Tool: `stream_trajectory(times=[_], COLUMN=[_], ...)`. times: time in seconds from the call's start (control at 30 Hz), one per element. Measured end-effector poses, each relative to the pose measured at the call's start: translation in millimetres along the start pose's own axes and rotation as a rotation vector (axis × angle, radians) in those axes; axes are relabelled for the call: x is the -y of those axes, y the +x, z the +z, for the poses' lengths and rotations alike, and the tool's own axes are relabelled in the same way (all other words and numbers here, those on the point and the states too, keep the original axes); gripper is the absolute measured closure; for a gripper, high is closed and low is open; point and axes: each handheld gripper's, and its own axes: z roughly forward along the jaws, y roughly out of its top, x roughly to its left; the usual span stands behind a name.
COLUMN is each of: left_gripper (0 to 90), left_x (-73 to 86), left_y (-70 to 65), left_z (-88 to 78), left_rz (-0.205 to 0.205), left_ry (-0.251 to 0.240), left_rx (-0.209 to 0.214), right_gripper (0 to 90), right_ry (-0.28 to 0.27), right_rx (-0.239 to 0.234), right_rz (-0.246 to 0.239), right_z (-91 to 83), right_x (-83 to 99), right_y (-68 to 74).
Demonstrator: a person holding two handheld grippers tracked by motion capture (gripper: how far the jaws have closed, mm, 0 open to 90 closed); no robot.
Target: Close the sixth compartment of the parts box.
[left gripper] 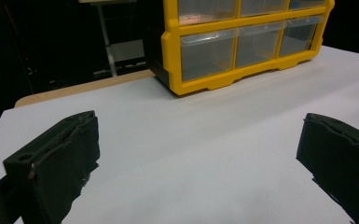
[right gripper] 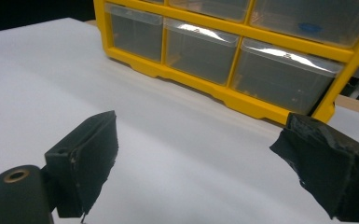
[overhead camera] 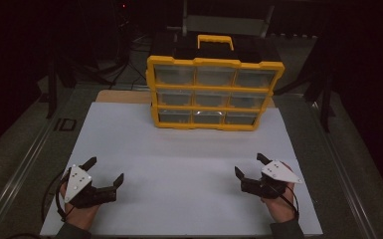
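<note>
From the high view, my left gripper (overhead camera: 104, 171) and right gripper (overhead camera: 251, 166) rest near the near edge of the white board (overhead camera: 179, 154), one toward each near corner, both with jaws spread wide and nothing between them. The yellow drawer organizer (overhead camera: 214, 92) stands upright at the far edge, drawer fronts facing me, probably so I can pull them. In the left gripper view, my jaws stand apart over bare board, the organizer (left gripper: 242, 42) well ahead. In the right gripper view, jaws likewise apart, the bottom row of clear drawers (right gripper: 214, 51) nearer.
</note>
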Motion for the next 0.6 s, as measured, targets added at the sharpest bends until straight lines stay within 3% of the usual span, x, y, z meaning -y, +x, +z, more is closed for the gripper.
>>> stream_trajectory(times=[0.23, 0.4, 0.6], left_gripper=[0.0, 0.0, 0.0], left_x=[0.1, 0.3, 0.9], left_y=[0.4, 0.2, -0.5], left_z=[-0.4, 0.3, 2.0], left_rz=[0.000, 0.000, 0.003], left_ry=[-0.001, 0.000, 0.010], left_rx=[0.003, 0.010, 0.012], right_gripper=[11.1, 11.1, 11.1], right_ry=[-0.064, -0.070, -0.087], right_rx=[-0.024, -0.005, -0.003], right_rz=[0.045, 0.032, 0.040], right_z=[-4.9, -7.0, -8.6], right_x=[11.6, 22.8, 24.0], right_y=[-0.5, -2.8, -5.6])
